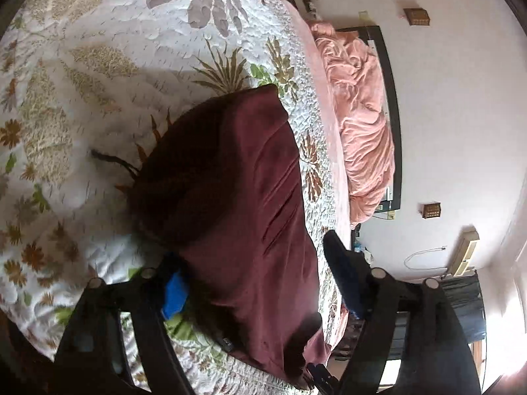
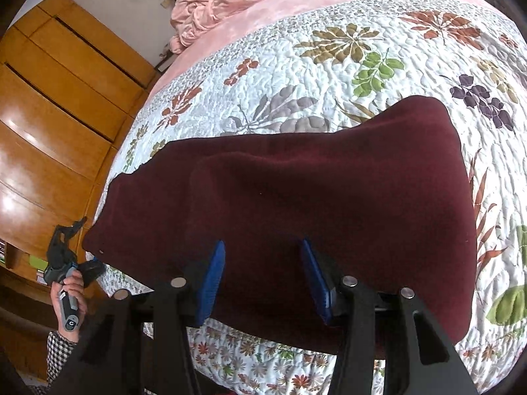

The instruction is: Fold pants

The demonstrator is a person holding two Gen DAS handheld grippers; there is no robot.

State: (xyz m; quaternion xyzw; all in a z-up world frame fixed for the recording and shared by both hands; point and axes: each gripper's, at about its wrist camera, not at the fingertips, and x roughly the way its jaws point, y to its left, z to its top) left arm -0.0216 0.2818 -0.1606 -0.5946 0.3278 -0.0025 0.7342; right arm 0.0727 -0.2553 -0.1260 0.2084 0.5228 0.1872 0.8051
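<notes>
The maroon pants (image 2: 296,197) lie in a folded stack on the floral quilt (image 2: 329,65), near the bed's edge, directly ahead of the right gripper (image 2: 263,279). Its blue pads (image 2: 212,283) stand apart above the near hem, gripping nothing. The left gripper (image 1: 260,283) is also spread wide, one finger on each side of the cloth's end, without pinching it; from the right wrist view it sits off to the left, at the stack's far corner.

The fabric looks soft, limp and fairly thick, like fleece, so it will likely sag and drag on the quilt rather than slide. A pinch through all layers at the near corners seems the safest hold. The stack's long axis runs crosswise to the right gripper's fingers and lengthwise away from the left gripper.
</notes>
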